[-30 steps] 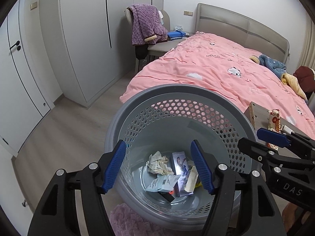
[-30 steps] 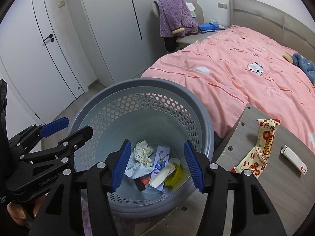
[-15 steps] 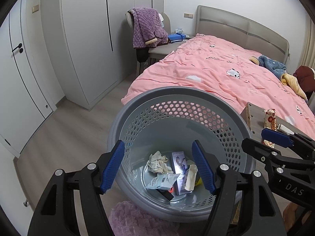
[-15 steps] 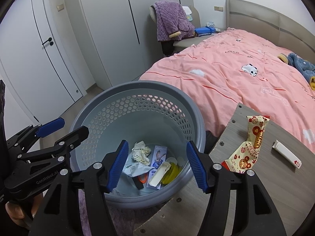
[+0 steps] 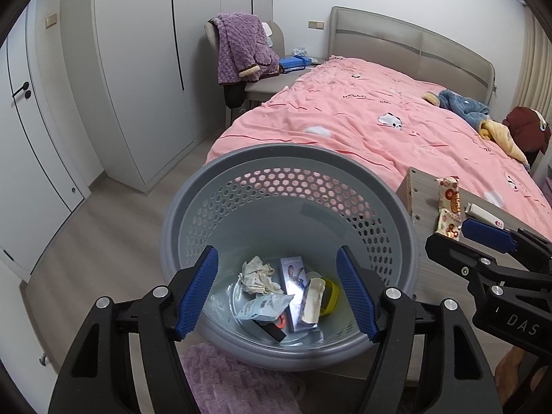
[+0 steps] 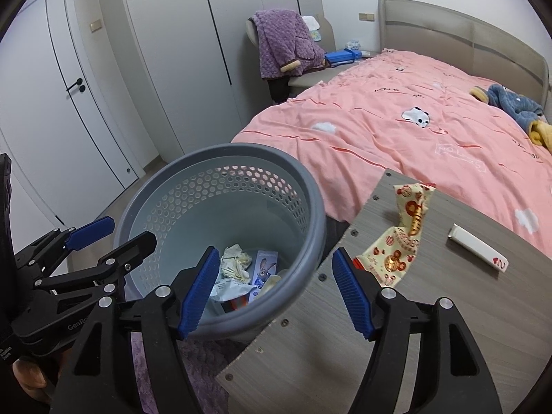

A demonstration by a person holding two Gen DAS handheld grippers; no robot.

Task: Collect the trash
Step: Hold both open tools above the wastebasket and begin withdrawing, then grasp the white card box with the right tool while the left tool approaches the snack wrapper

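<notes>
Both grippers are hovering empty near the grey perforated trash basket (image 5: pixel 408 238), which is standing on the floor against the foot of the pink bed (image 5: pixel 379 131). The left gripper (image 5: pixel 277 291) is spread wide above the basket's mouth, nothing between its pads. The right gripper (image 6: pixel 276 291) is straddling the basket's rim and the tabletop (image 6: pixel 345 345) edge, its jaws opening, nothing between them either.

Inside the basket:
- crumpled paper wad (image 5: pixel 257 274) toward the left of the floor
- purple cartoon-print box (image 5: pixel 295 276) at centre
- pale blue plastic pouch (image 5: pixel 265 305) in front of the wad
- cream wrapper (image 5: pixel 312 298) leaning on something yellow (image 5: pixel 329 296), to the right of the box
- a dark item with a red spot, half buried; cannot tell what it is

Still outside the basket, on the tabletop just to its right: a cream snack wrapper with red print (image 6: pixel 403 238), and beyond it a small white tube-like item (image 6: pixel 477 246).

Risks, as I judge them:
- The snack wrapper is thin and crumpled; a shallow pinch could be catching only a corner and letting it slip.
- Its near end is lying close to the tabletop edge by the basket, so a nudge could be sending it down the gap to the floor.
- The right gripper is sitting close to the rim; swinging sideways could be knocking the light basket.
- The two grippers are near each other and could be colliding.
</notes>
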